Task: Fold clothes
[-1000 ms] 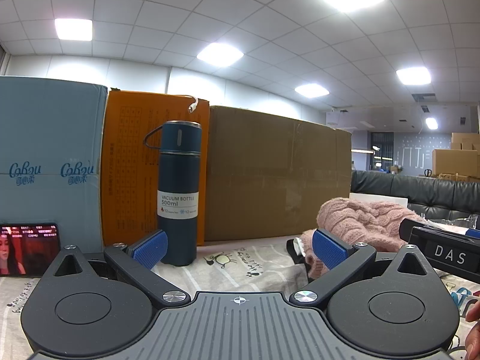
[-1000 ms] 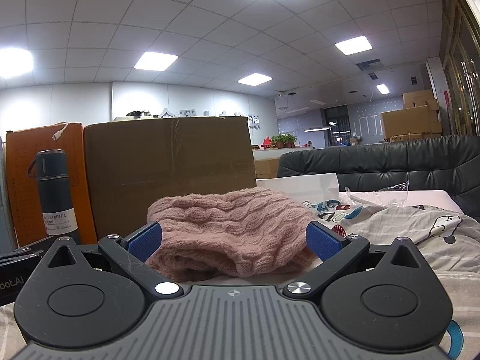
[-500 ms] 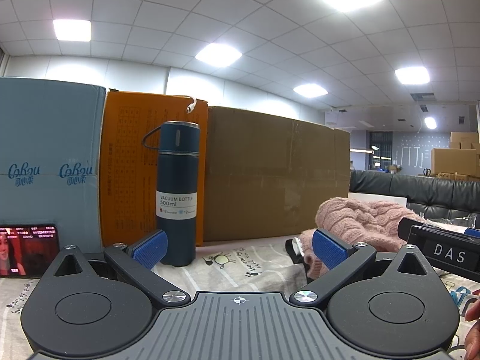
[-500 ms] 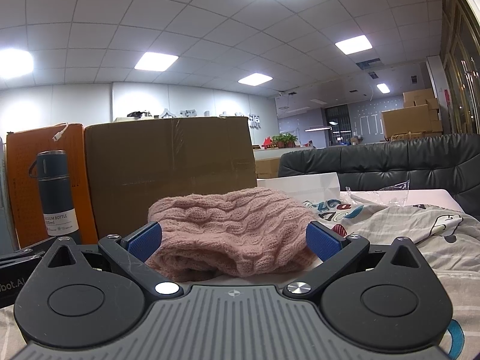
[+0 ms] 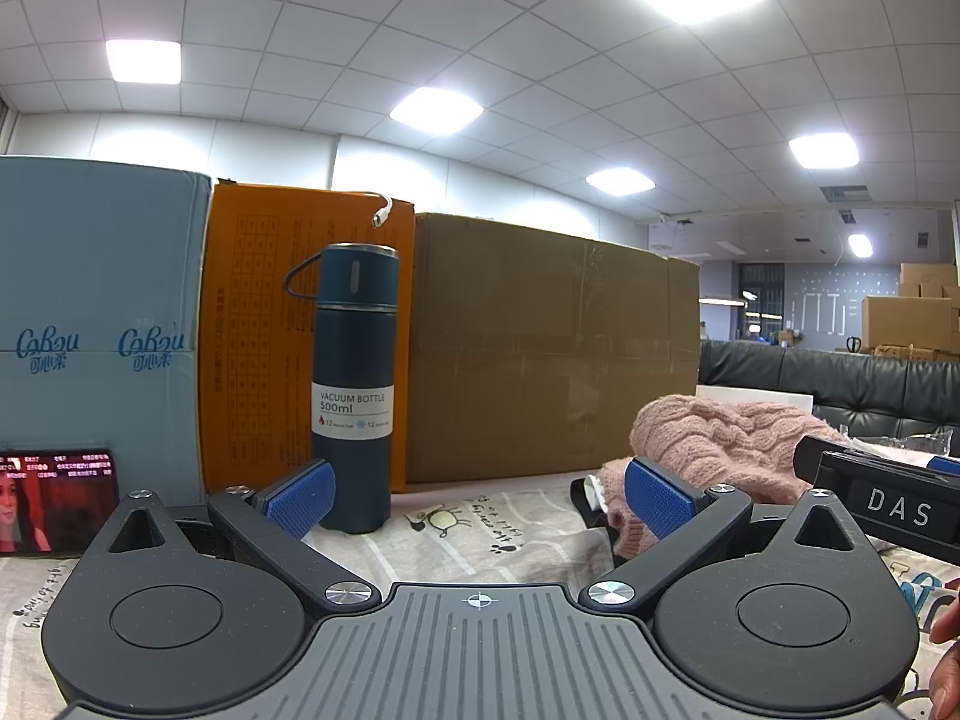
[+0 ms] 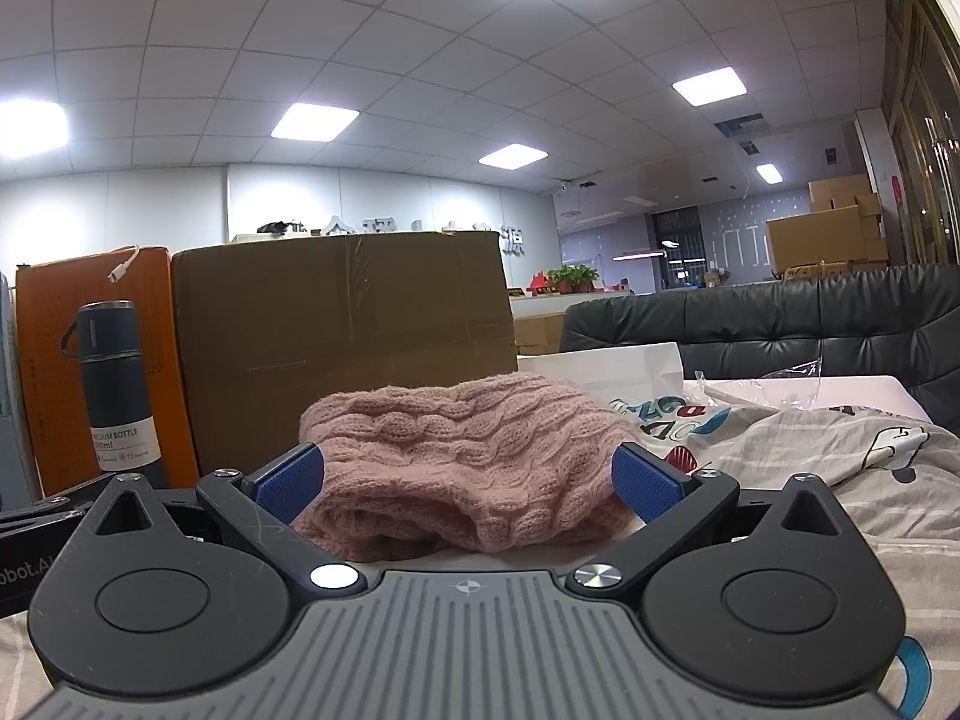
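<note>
On the printed cloth (image 5: 480, 546), far left, a phone (image 5: 57, 510) leans against a blue box (image 5: 96, 312); a vacuum bottle (image 5: 355, 390) stands just beyond the left gripper (image 5: 477, 492), whose jaws are spread wide and empty. The pink knitted sweater (image 6: 462, 468) lies bunched to the right of that gripper and directly ahead of the right gripper (image 6: 468, 480), its blue pads (image 6: 645, 489) flanking it, released. Nothing has visibly moved since the earlier frames.

Printed sheet (image 5: 480, 534) bears pink sweater (image 6: 462, 462), vacuum bottle (image 5: 354, 390), boxes (image 5: 552, 348).
</note>
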Motion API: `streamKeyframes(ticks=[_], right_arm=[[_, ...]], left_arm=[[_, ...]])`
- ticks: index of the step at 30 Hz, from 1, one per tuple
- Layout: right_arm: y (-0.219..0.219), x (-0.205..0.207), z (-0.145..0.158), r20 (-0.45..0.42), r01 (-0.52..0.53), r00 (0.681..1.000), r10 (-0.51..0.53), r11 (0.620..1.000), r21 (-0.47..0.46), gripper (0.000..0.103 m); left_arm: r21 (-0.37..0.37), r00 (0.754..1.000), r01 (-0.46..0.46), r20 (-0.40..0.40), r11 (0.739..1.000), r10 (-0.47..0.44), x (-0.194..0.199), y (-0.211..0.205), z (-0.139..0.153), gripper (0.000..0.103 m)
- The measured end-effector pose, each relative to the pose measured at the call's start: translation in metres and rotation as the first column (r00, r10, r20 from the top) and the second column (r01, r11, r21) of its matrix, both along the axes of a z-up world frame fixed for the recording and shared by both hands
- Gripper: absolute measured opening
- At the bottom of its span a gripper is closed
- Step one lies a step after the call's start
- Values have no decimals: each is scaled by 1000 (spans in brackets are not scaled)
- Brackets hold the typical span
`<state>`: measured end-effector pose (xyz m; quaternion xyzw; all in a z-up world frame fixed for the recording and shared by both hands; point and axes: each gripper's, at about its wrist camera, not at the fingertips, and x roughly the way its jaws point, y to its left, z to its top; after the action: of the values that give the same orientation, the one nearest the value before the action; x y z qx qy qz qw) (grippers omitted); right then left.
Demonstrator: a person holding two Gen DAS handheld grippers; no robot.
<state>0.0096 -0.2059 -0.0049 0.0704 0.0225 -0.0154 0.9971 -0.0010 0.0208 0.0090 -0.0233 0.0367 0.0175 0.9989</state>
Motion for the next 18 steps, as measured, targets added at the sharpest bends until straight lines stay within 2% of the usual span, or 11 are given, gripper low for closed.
streamKeyframes(ticks=[18], right_arm=[[0,1,0,-5,-2,1000,2,1000,0,103]], left_arm=[[4,1000,4,2,1000,-4,-1,-1,0,103]])
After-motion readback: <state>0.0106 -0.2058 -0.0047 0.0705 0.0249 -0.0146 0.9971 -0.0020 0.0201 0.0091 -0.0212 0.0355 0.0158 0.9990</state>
